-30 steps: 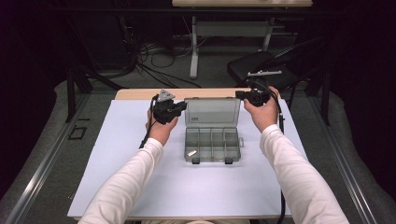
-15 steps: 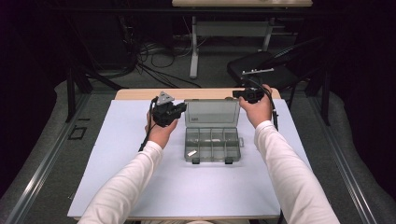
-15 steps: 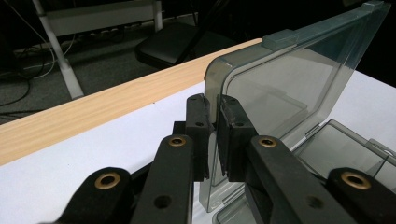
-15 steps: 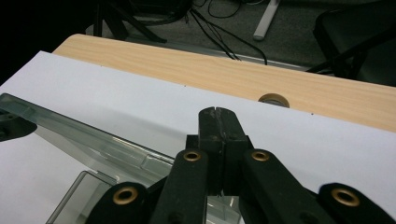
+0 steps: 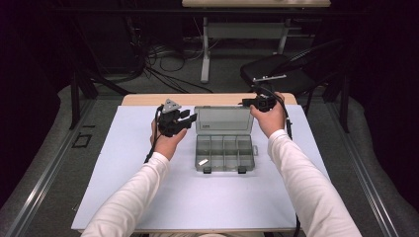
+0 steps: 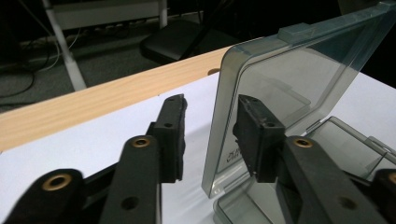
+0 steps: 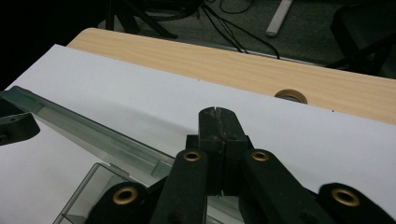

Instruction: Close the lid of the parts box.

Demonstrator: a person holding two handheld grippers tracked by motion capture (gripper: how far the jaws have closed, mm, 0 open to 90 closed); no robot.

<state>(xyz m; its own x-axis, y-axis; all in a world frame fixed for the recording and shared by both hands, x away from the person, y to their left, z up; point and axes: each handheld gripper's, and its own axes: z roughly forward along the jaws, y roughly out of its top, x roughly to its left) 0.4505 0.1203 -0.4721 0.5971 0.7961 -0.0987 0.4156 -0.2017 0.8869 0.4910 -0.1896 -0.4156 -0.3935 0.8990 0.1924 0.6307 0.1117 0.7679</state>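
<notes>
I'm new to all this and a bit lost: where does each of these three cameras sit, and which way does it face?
High view: above the person's side, looking forward and down on the table; both sleeves, hands and grippers show.
Left gripper view: rides the left gripper, looking along its parted jaws, which straddle the box lid.
Right gripper view: rides the right gripper, jaws shut, above the lid's top edge.
All share the clear box and white table.

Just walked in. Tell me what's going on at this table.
A person holds a claw in each hand over a clear plastic organizer box whose lid stands open and upright. The left claw straddles the lid's side edge; its jaws have just been opening, and the pads stand clear of the plastic. The right claw is shut on nothing, by the lid's other end. A small pale piece lies in one compartment.
</notes>
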